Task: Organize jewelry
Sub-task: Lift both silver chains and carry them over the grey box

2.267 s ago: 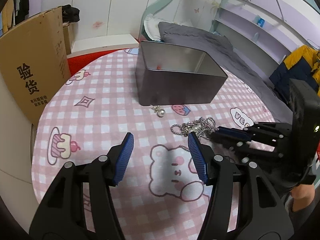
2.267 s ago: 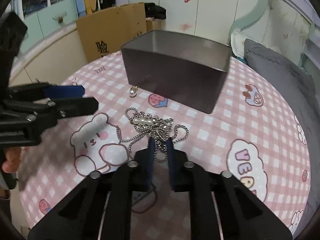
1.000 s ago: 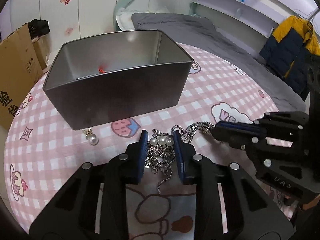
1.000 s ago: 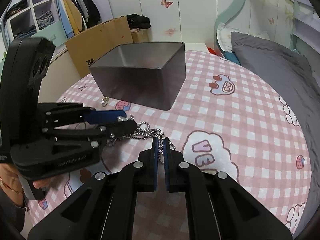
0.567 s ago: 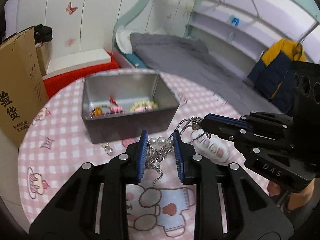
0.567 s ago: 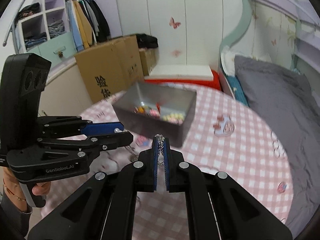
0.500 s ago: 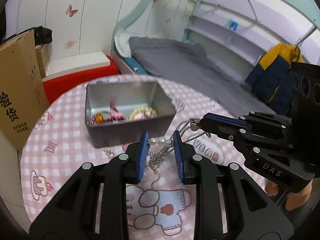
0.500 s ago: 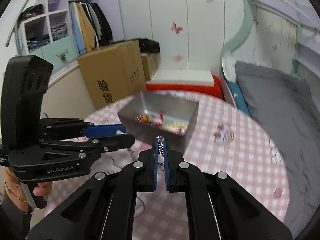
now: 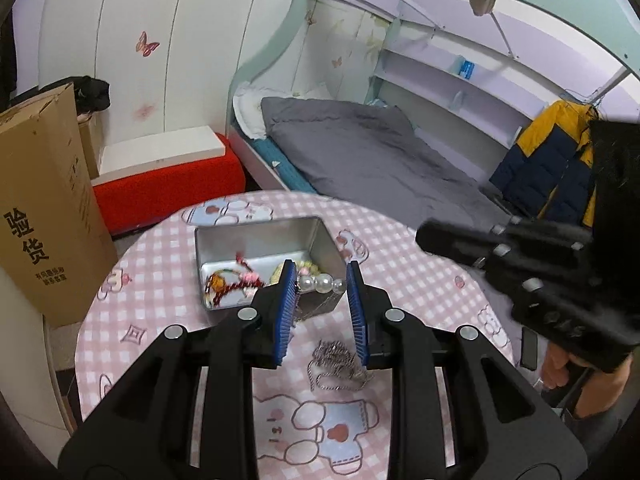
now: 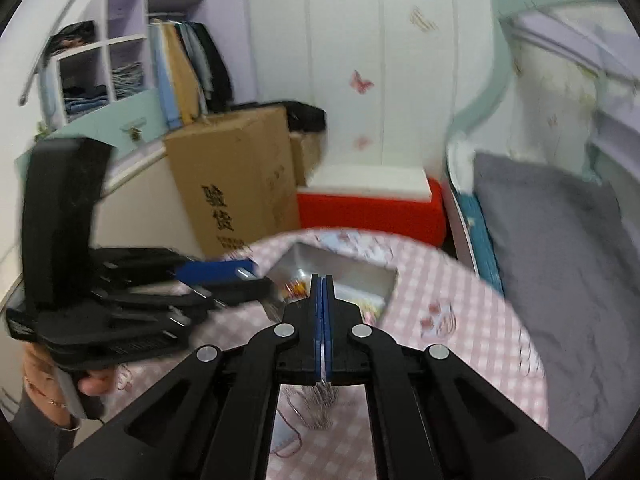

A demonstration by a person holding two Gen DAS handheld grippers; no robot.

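Note:
A silver necklace with a short pearl section [image 9: 322, 283] hangs in the air above the pink checked table [image 9: 404, 280]. My left gripper [image 9: 320, 267] is shut on the pearls, and the tangled chain [image 9: 335, 364] dangles below its pads. My right gripper [image 10: 322, 280] is shut on a strand of the same chain [image 10: 320, 400], which droops under it. The open metal tin [image 9: 264, 240] sits far below on the table with several colourful pieces inside. In the left wrist view the right gripper [image 9: 422, 237] is blurred at the right. In the right wrist view the left gripper [image 10: 240, 272] is at the left.
A cardboard box [image 9: 36, 208] stands left of the table, with a red and white bench [image 9: 168, 176] behind it. A bed with a grey cover [image 9: 368, 156] lies beyond. A yellow and navy jacket [image 9: 548, 164] hangs at the right. A hand [image 10: 94, 384] grips the left handle.
Both grippers have risen together with the necklace lifted off the table. The tin and table now look smaller and farther below, and the tin's contents have come into view.

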